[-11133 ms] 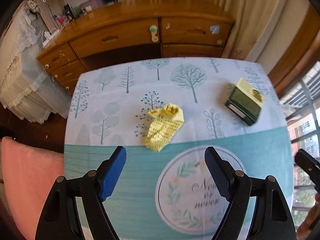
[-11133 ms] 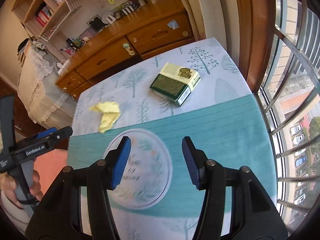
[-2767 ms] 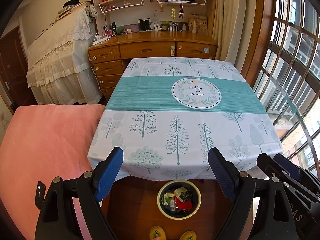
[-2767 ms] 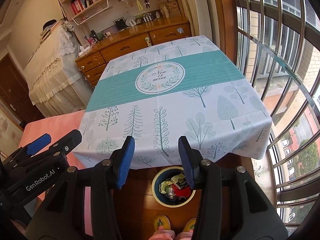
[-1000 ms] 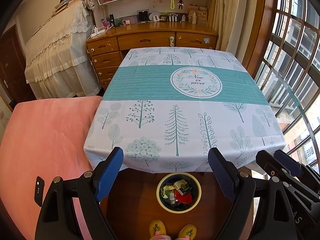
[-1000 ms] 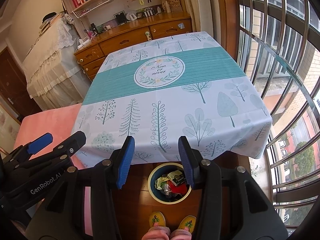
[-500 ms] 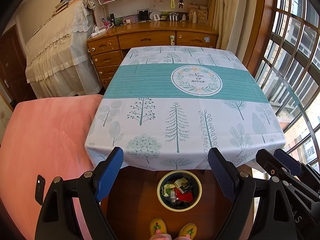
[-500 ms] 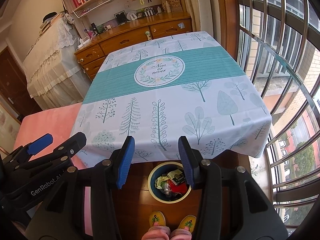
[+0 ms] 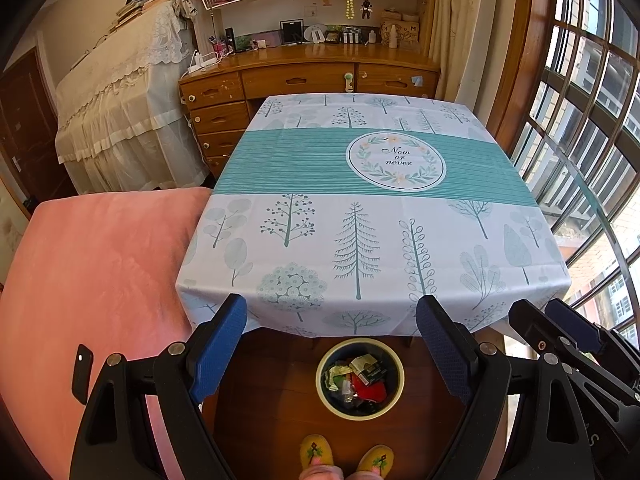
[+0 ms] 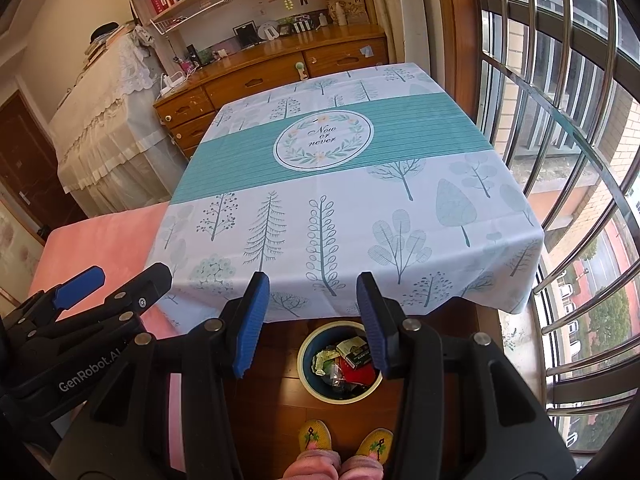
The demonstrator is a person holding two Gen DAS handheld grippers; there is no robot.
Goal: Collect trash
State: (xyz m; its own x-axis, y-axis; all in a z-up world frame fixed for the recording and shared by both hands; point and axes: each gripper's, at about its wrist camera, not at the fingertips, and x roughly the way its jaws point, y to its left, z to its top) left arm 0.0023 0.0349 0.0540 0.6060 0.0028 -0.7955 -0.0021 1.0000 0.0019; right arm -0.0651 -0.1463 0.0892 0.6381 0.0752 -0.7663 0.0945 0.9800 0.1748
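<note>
Both grippers, left gripper (image 9: pixel 330 342) and right gripper (image 10: pixel 312 318), hang spread and empty over the bin (image 9: pixel 359 412). Trash (image 9: pixel 360 378) fills the bin, on the floor at the table's (image 9: pixel 360 216) near edge.

One table (image 9: pixel 280 168), one bin (image 9: pixel 332 400) of trash (image 9: pixel 360 380), two slippers (image 9: pixel 317 451), two grippers (image 9: pixel 331 334), one pink bed (image 9: pixel 92 264), one far desk (image 9: pixel 296 78).

Glossy wooden desk (image 9: pixel 304 76), matt printed tablecloth (image 9: pixel 360 216)

A bin (image 9: pixel 359 376) holding trash (image 9: pixel 356 376) stands on the floor before the table (image 9: pixel 360 216), slippers (image 9: pixel 346 456) nearer still.
</note>
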